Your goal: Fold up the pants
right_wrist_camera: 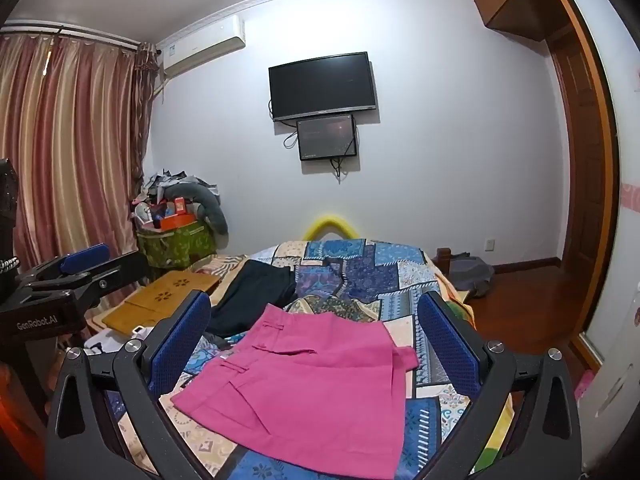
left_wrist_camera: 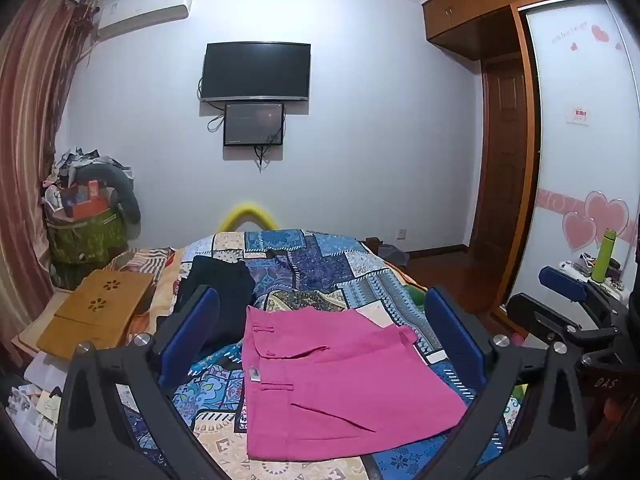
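Note:
The pink pants [left_wrist_camera: 332, 384] lie folded into a flat rectangle on the patchwork bedspread [left_wrist_camera: 320, 264], waistband to the left. They also show in the right wrist view [right_wrist_camera: 308, 384]. My left gripper [left_wrist_camera: 320, 328] is open and empty, held above the pants with its blue pads [left_wrist_camera: 192, 328] wide apart. My right gripper [right_wrist_camera: 316, 332] is open and empty too, above the same pants. The right gripper also shows at the right edge of the left wrist view [left_wrist_camera: 568, 300]. The left gripper shows at the left edge of the right wrist view [right_wrist_camera: 72, 276].
A dark garment [left_wrist_camera: 218, 292] lies on the bed beyond the pants. A wooden lap desk [left_wrist_camera: 96, 312] sits at the bed's left. A green bag of clutter [left_wrist_camera: 84, 232] stands by the curtain. A wardrobe [left_wrist_camera: 580, 140] and green bottle [left_wrist_camera: 604, 256] are right.

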A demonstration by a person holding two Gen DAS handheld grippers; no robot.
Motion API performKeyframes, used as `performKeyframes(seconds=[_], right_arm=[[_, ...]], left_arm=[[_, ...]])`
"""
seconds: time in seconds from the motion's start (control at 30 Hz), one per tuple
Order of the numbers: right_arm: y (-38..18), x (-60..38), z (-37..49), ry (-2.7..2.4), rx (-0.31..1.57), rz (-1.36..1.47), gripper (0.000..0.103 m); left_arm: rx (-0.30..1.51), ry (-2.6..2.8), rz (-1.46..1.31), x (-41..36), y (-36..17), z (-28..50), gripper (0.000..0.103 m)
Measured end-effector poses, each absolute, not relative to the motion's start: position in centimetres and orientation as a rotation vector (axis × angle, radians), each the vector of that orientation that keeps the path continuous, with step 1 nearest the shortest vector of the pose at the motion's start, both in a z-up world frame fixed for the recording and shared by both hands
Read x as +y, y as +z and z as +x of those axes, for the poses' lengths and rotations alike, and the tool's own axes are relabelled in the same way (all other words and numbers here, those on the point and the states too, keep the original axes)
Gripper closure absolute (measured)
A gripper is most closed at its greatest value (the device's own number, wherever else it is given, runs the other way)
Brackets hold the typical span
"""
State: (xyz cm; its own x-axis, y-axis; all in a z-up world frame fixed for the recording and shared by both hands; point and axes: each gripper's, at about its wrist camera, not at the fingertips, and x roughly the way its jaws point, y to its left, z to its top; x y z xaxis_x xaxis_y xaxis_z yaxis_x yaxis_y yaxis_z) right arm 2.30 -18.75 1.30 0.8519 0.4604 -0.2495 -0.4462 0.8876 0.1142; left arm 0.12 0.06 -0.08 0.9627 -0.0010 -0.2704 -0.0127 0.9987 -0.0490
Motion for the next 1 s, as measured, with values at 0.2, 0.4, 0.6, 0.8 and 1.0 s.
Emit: performKeyframes(seconds=[0.2, 0.4, 0.6, 0.8, 1.0], right_arm=[[1.3, -18.7, 2.4, 0.47, 0.278, 0.049, 0.0], [1.5, -18.7, 2.1, 0.466, 0.285, 0.052, 0.0], [1.1, -18.4, 2.6, 0.471, 0.294, 0.044, 0.0], [1.1, -18.4, 2.6, 0.47, 0.296, 0.043, 0.0], [1.0, -18.6, 2.6, 0.468, 0.296, 0.044, 0.0]], left_arm=[[0.289, -0.007, -0.04, 0.2, -0.4, 0.0, 0.0], [0.27, 0.025, -0.025, 0.5, -0.3, -0.1, 0.0], [0.279, 0.016, -0.017, -0.1, -0.6, 0.1, 0.0], [0.281, 0.021, -0.018, -0.2, -0.3, 0.2, 0.0], [0.282, 0.022, -0.024, -0.1, -0.5, 0.3, 0.0]])
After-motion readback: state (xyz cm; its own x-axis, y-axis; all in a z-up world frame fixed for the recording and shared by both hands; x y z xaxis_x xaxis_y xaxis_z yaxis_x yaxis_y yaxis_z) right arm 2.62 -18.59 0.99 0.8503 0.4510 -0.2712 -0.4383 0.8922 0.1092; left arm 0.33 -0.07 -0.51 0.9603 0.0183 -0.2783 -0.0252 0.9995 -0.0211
